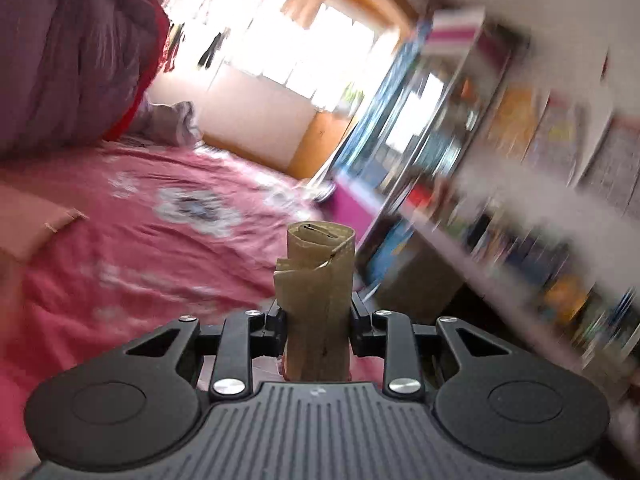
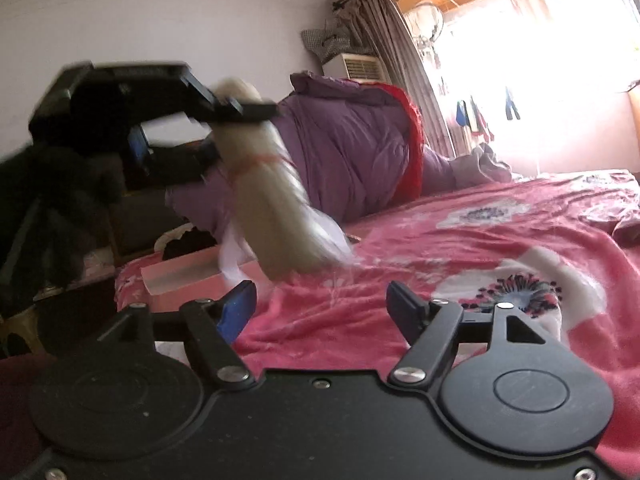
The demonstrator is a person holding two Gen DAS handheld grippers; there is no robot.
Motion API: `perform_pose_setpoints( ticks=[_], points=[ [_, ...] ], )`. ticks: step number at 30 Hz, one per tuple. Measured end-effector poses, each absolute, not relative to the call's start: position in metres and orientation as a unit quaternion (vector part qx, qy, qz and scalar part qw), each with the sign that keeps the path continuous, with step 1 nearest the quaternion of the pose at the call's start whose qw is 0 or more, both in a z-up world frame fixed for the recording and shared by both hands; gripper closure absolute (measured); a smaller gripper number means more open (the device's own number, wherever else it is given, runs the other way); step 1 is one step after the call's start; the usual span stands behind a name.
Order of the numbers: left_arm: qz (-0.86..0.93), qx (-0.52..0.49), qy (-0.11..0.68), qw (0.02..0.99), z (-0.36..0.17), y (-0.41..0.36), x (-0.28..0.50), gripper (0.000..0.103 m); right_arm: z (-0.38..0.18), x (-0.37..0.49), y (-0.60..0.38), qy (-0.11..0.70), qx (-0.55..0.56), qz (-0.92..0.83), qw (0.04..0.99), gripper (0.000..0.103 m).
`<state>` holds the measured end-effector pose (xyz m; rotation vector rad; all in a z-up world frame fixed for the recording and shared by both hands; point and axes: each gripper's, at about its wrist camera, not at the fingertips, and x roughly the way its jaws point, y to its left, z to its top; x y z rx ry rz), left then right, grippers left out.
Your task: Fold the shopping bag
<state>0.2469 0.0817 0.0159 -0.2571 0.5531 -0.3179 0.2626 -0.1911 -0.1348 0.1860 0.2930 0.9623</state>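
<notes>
**Folded bag held aloft over the bed**

Left gripper (image 1: pixel 318 328): tongs closed narrow on a brown, kraft-coloured shopping bag folded and rolled into a compact upright bundle (image 1: pixel 318 300), layered end uppermost, one loose corner flap at the side. Seen also from the right wrist view, motion-blurred and paler: same bundle (image 2: pixel 260 184) clamped by the left gripper (image 2: pixel 236 114), lifted clear of the bedding, lower end flaring slightly, thin reddish band or handle across the middle, too smeared to identify. Right gripper (image 2: pixel 320 300): blue-padded tongs spread wide, nothing between them, poised low over the bed.

Progress, as a judgement: folding apparently far along, bag already reduced to a tight packet; remaining, at most, tidying the loose flap and setting the packet down. Completeness of the fold at the lower end not resolvable through the blur.

Surface: pink bedspread with white flower print (image 2: pixel 460 280), soft and wrinkled. Flat pink box (image 2: pixel 192 276) near the bed edge. Heaped purple quilt with red lining (image 2: pixel 352 148) at the far side. Room: bright window with hanging laundry (image 1: pixel 280 28), curtain, white wall unit, cluttered bookshelf (image 1: pixel 500 160) heavily blurred.
</notes>
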Motion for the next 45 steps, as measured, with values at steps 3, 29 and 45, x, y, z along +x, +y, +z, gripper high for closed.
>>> perform_pose_setpoints(
  ticks=[3,29,45],
  points=[
    [-0.179,-0.060,0.348,0.918,0.010,0.074,0.274,0.057,-0.135,0.270,-0.195,0.153,0.111,0.449,0.873,0.028],
    [-0.140,-0.068,0.336,0.929,-0.102,0.058,0.224,0.015,-0.129,0.323,-0.235,0.235,0.302,0.300,0.874,0.000],
    [-0.169,-0.097,0.360,0.912,-0.142,0.063,0.256,0.069,-0.144,0.308,-0.255,0.271,0.294,0.257,0.880,0.000]
  ],
)
